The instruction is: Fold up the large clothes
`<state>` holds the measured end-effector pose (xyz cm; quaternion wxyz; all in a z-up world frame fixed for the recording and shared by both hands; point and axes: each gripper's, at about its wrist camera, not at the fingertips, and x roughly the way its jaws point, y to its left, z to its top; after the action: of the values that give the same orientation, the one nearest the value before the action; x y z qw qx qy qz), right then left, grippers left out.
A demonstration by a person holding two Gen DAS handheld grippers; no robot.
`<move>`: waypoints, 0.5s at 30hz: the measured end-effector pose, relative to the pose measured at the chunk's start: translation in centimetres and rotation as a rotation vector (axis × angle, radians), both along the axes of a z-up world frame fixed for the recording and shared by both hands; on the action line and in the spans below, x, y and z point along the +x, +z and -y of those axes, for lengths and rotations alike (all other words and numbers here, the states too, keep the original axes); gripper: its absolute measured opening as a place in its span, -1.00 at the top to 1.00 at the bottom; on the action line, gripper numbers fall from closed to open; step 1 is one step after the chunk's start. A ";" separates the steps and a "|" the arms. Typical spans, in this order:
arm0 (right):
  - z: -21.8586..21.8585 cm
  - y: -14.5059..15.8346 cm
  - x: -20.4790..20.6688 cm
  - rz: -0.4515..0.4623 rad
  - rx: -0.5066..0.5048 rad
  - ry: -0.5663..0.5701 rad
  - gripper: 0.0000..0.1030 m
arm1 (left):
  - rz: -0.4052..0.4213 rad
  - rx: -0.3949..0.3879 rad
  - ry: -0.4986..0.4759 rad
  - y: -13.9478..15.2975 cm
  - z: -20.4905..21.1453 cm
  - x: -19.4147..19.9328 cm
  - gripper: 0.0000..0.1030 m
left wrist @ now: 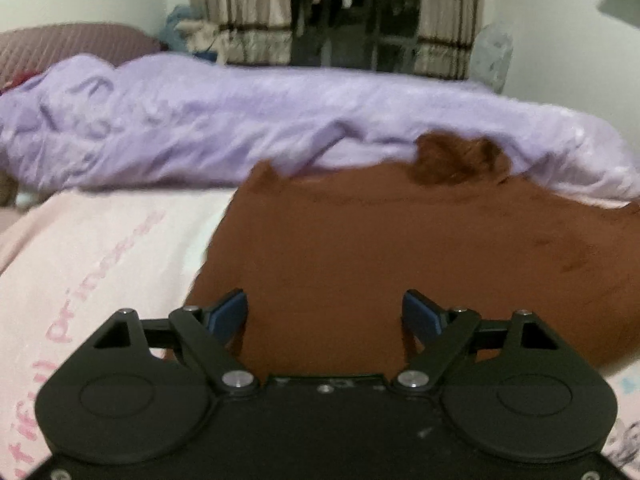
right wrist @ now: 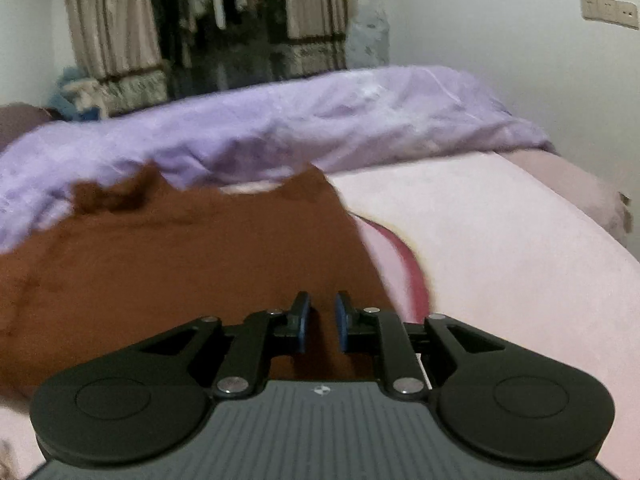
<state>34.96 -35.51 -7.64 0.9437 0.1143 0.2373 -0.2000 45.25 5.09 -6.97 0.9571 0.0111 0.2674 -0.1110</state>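
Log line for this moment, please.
left tool: open over brown garment | right tool: narrow gap, grip unclear | bed

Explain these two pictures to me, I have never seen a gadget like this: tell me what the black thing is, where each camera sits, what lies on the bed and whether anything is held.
The black thing at the bottom of each picture is a hand-held gripper with two blue-padded fingers; a person carries one in each hand. Each picture comes from a wide-angle camera on its own gripper, looking forward along the fingers.

The left gripper stands wide open above a brown garment, gripping nothing. The right gripper has its fingers close together with a narrow gap; brown cloth shows in that gap, but the blur hides whether it is pinched.

The garment lies spread on a pink bed sheet. Behind it is a crumpled lilac blanket, then curtains and a wall.
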 end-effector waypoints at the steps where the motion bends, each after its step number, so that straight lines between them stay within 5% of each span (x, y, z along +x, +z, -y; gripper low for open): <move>1: -0.7 0.6 0.2 0.021 0.019 0.030 0.61 | 0.009 -0.006 -0.021 0.5 0.8 -0.2 -0.66; 9: -9.6 2.2 4.7 0.069 0.046 0.304 0.61 | 0.032 0.024 -0.152 1.0 8.3 0.2 -0.67; 15: -12.1 -0.5 7.8 -0.013 0.023 0.329 0.61 | -0.041 0.070 -0.162 -1.7 10.8 1.9 -0.71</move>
<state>42.71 -23.41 -8.10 0.9608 0.0831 0.2613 -0.0406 47.17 -5.76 -8.66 0.9383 0.0641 0.2890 -0.1789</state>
